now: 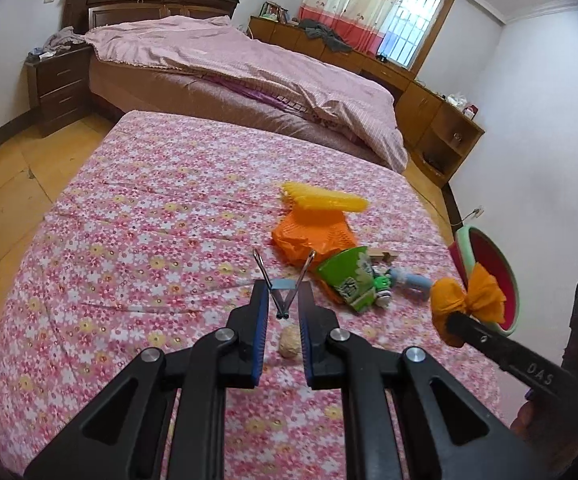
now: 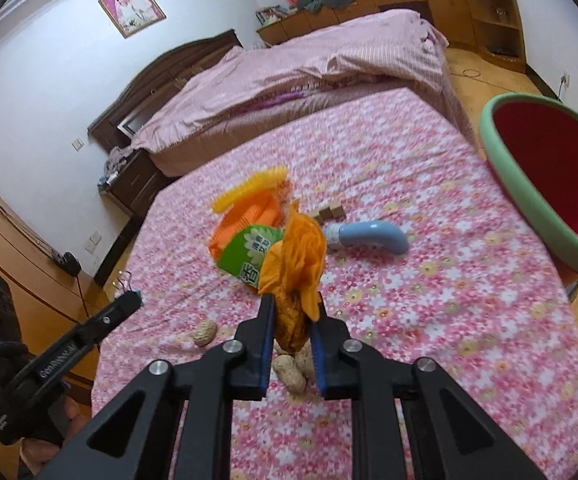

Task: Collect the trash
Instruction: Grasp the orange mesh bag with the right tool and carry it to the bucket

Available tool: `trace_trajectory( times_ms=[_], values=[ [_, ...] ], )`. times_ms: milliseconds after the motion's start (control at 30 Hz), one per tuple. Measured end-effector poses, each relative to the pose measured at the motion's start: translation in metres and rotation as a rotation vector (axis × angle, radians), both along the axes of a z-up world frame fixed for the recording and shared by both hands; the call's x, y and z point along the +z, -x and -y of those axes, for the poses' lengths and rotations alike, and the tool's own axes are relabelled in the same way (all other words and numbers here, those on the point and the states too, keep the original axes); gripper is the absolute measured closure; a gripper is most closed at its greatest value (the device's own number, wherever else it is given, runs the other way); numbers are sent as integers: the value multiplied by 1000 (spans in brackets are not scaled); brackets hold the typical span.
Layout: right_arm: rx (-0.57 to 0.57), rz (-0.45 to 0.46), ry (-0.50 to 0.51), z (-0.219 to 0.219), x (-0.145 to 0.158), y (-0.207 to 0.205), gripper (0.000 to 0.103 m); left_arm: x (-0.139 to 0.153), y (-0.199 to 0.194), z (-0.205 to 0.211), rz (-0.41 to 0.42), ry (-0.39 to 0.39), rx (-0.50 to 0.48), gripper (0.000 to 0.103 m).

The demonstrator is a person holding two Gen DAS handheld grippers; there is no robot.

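Observation:
My left gripper (image 1: 283, 300) is shut on a small binder clip (image 1: 285, 285), whose wire handles stick up past the fingertips. It hangs over the flowered tablecloth (image 1: 149, 220), with a peanut (image 1: 289, 342) lying below it. My right gripper (image 2: 293, 312) is shut on a crumpled orange wrapper (image 2: 295, 256) and holds it off the cloth; the same wrapper (image 1: 467, 296) shows at the right of the left wrist view. More peanuts (image 2: 289, 374) lie under the right fingers. A green snack packet (image 2: 245, 256) lies just beyond.
A bin with a green rim (image 2: 529, 208) and a red inside stands at the table's right edge. Orange and yellow plastic pieces (image 1: 317, 216), a blue curved tube (image 2: 373, 236) and wooden blocks (image 2: 331, 212) lie mid-table. A bed (image 1: 229, 60) stands behind.

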State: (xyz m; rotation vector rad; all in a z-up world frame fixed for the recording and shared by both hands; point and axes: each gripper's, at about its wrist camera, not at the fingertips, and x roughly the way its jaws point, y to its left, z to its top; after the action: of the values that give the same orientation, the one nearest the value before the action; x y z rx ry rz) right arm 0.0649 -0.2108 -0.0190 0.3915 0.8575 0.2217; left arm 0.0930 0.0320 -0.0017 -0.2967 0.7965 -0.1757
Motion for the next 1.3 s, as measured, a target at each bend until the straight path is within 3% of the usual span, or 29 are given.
trace_trajectory(
  times_ms=[267,500,633,1000,1300],
  values=[
    [-67,81,-8,26,33,16,85,23,2,18,37,0,-47,89],
    [-150,133,0,61,53,24,85,36,-7,47,54,65,-157,89],
    [-174,141,15,80,60,22,85,44,-12,72,79,54,-208,89],
    [-260,162,16,145,66,14,85,56,-47,150,74,29,-321,89],
    [-344,127,-5,210,48,4,85,46,-71,237,56,-2,-443,89]
  ],
)
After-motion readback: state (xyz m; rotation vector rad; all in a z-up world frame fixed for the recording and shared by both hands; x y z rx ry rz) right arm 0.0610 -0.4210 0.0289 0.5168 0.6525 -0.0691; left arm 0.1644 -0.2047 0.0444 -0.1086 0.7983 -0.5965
